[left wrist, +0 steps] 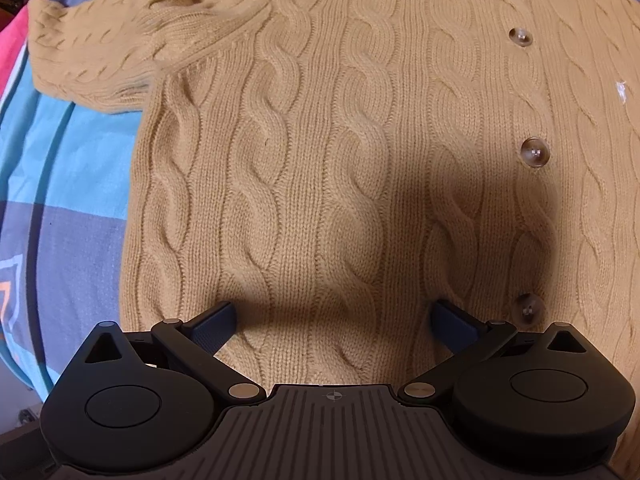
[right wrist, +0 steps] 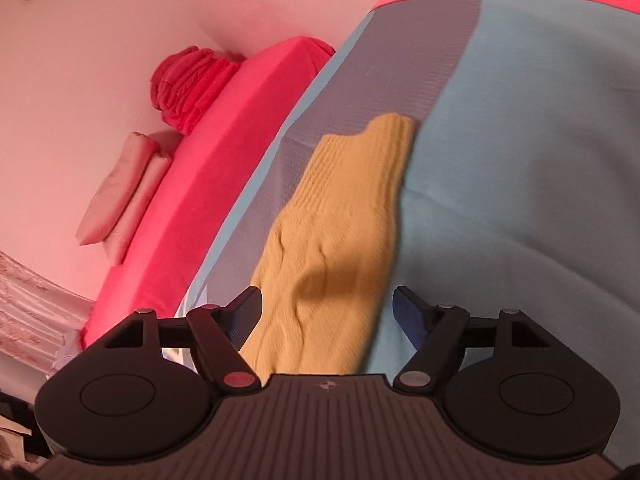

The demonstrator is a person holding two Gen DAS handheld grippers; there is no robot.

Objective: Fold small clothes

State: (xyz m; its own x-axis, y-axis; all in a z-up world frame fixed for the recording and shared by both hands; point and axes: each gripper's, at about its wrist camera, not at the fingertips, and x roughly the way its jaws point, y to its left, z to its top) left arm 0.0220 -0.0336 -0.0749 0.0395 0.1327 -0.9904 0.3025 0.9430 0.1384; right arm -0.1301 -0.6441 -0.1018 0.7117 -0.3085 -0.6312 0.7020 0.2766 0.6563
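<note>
The left gripper [left wrist: 334,322] hovers, jaws spread, over the tan cable-knit buttoned cardigan [left wrist: 340,152] lying flat on the blue-and-grey bedspread [left wrist: 76,184]. The right gripper [right wrist: 327,307], also spread, straddles its sleeve [right wrist: 340,220].

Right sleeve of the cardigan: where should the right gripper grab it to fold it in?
Grip the ribbed cuff at the far tip of the sleeve. It lies flat and straight on the bedspread, running away from the open right gripper, so reach forward along it and pinch the cuff from above.
</note>
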